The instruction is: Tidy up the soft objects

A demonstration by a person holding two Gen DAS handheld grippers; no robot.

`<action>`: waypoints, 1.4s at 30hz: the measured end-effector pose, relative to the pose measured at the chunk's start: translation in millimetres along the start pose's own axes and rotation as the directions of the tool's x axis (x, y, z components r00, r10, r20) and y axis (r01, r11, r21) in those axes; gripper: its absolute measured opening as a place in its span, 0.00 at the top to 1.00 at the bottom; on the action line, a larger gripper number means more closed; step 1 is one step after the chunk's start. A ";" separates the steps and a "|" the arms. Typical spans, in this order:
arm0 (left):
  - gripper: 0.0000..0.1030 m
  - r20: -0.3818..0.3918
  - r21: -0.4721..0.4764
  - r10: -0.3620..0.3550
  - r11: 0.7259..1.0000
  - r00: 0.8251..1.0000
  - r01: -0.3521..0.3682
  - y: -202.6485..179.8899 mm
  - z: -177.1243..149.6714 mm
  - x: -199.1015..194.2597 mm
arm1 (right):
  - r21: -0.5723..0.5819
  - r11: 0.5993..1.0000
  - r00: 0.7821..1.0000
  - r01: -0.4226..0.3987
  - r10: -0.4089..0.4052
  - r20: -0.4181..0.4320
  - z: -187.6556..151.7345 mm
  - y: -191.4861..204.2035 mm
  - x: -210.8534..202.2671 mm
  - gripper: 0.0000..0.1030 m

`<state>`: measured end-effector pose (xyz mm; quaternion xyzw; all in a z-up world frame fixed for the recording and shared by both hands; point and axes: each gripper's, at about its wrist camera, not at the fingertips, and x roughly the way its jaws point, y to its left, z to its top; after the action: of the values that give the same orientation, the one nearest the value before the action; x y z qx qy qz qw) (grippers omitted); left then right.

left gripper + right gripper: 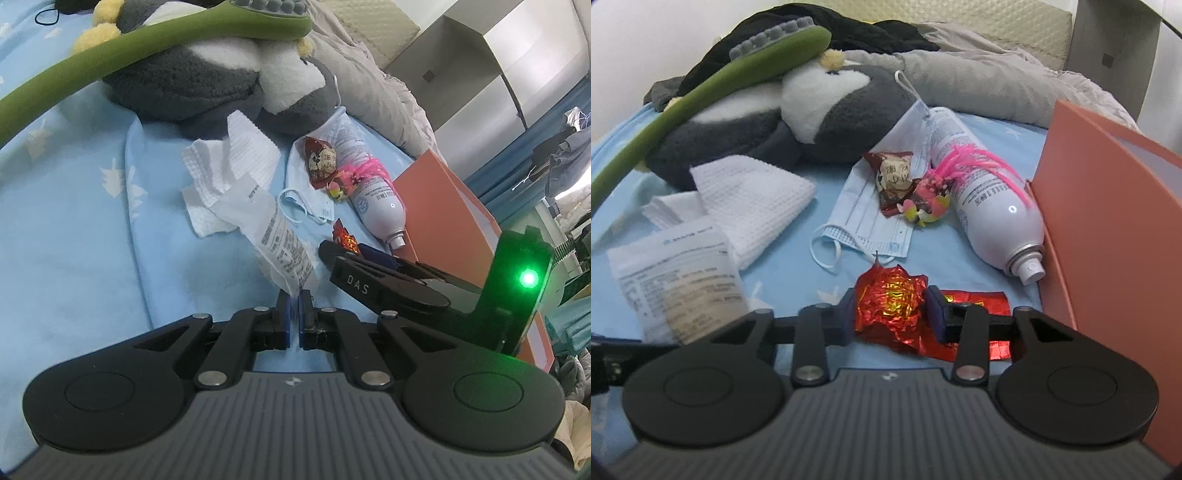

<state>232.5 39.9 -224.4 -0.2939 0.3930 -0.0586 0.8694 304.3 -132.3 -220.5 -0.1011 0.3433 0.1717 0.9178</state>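
On the blue bed sheet (66,206) lie a grey and white plush penguin (207,85), a white waffle cloth (229,166) and a blue face mask (303,206). My left gripper (294,306) is shut on the corner of a printed plastic packet (273,236), which also shows in the right wrist view (679,277). My right gripper (891,314) is closed on a crumpled red foil wrapper (888,302) just above the sheet; it also shows in the left wrist view (354,258).
A white spray can (990,206) with a pink tassel toy (945,184) lies beside an orange box (1108,221) on the right. A red snack packet (894,177) rests on the mask. A green long-handled massager (713,96) lies across the penguin. Grey bedding (979,85) is behind.
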 end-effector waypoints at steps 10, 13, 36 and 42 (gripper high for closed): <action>0.95 0.017 0.040 0.012 0.999 1.000 -0.012 -12.6 -4.5 -24.3 | 0.058 0.998 0.999 -0.027 0.025 0.032 -0.7 -5.7 -50.8 0.61; 0.95 0.011 0.055 0.031 0.998 0.999 -0.032 -16.5 -10.0 -32.3 | 0.060 0.997 0.998 -0.052 0.049 0.049 -2.9 -5.8 -72.0 0.61; 0.95 -0.008 0.194 0.109 0.975 0.994 -0.106 -49.6 -53.6 -91.1 | 0.148 0.986 0.996 -0.076 0.067 0.065 -41.4 6.1 -183.7 0.61; 0.95 -0.021 0.225 0.138 0.966 0.990 -0.130 -56.1 -59.0 -89.2 | 0.174 0.981 0.996 -0.081 0.072 0.057 -48.0 3.7 -190.2 0.61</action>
<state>136.4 -3.9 -165.8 -0.1659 0.4186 -0.0486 0.8916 140.2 -190.2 -130.0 -0.0020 0.3376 0.1785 0.9242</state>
